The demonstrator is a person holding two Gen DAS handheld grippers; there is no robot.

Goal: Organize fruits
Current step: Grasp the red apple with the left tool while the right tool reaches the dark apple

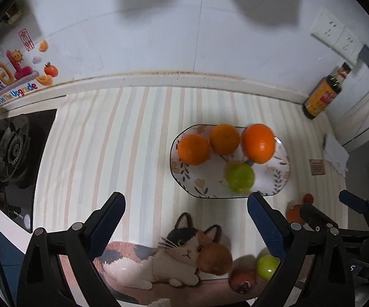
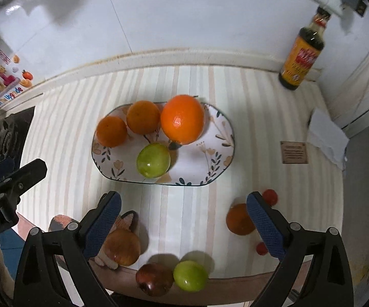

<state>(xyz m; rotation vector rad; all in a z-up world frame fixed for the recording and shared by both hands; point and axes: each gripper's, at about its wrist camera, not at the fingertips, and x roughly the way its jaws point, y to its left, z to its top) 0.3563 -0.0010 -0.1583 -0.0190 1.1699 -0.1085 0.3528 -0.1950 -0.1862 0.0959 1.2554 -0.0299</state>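
Observation:
A flowered oval plate (image 2: 220,138) (image 1: 281,176) holds three oranges (image 2: 182,119) (image 1: 259,143) and a green apple (image 2: 153,160) (image 1: 239,177). Loose on the striped mat near the front edge lie a brownish fruit (image 2: 122,248) (image 1: 214,258), a red apple (image 2: 155,278) (image 1: 242,280), a second green apple (image 2: 190,275) (image 1: 267,266), a small orange (image 2: 239,219) (image 1: 294,213) and small red fruits (image 2: 270,196). My left gripper (image 1: 185,220) is open and empty, short of the plate. My right gripper (image 2: 183,220) is open and empty above the loose fruits.
A dark sauce bottle (image 2: 303,51) (image 1: 323,94) stands at the back right by the wall. A gas stove (image 1: 8,148) is at the left. A cat-shaped mat (image 1: 158,258) lies at the front edge. A small brown card (image 2: 293,152) and white paper (image 2: 327,135) lie at the right.

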